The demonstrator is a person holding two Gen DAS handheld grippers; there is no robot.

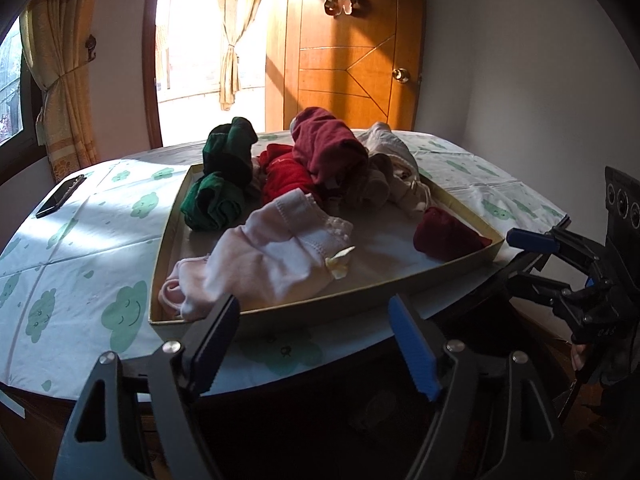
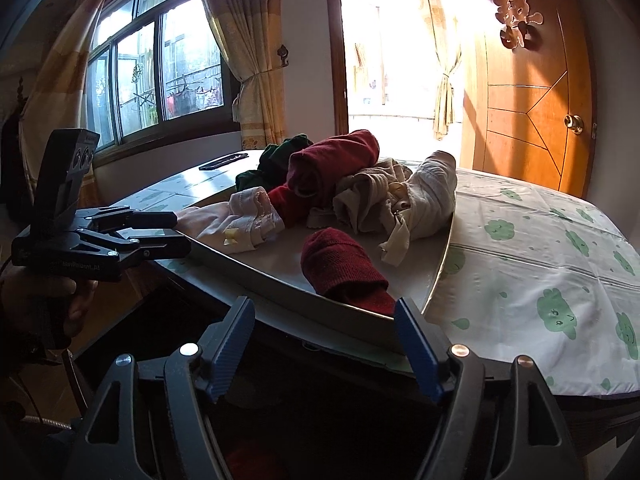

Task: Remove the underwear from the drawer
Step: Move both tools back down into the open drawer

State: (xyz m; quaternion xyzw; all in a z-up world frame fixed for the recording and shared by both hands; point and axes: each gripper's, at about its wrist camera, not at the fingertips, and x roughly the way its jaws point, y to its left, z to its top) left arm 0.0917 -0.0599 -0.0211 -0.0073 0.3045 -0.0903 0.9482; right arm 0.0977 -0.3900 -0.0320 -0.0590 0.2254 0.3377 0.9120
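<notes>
A shallow drawer [image 1: 320, 305] [image 2: 296, 300] lies on the table, holding a heap of underwear. Nearest its front wall are a pale pink pair [image 1: 260, 256] [image 2: 244, 220] and a folded maroon piece [image 1: 444, 236] [image 2: 340, 264]. Behind them lie green pairs [image 1: 220, 200], a dark red pair [image 1: 324, 144] [image 2: 332, 160], and beige [image 2: 360, 196] and white [image 2: 432, 188] ones. My left gripper [image 1: 316, 340] [image 2: 180, 234] stands open just short of the front wall, below the pink pair. My right gripper [image 2: 324, 340] [image 1: 516, 258] is open by the drawer's front right corner, near the maroon piece. Neither holds anything.
The table wears a white cloth with green clouds [image 1: 80, 260] [image 2: 540, 240]. A dark phone [image 1: 60, 196] [image 2: 224, 161] lies at its far left. Behind stand a wooden door [image 1: 348, 60], a bright doorway and curtained window [image 2: 160, 72]. A hand [image 2: 76, 296] grips the left tool.
</notes>
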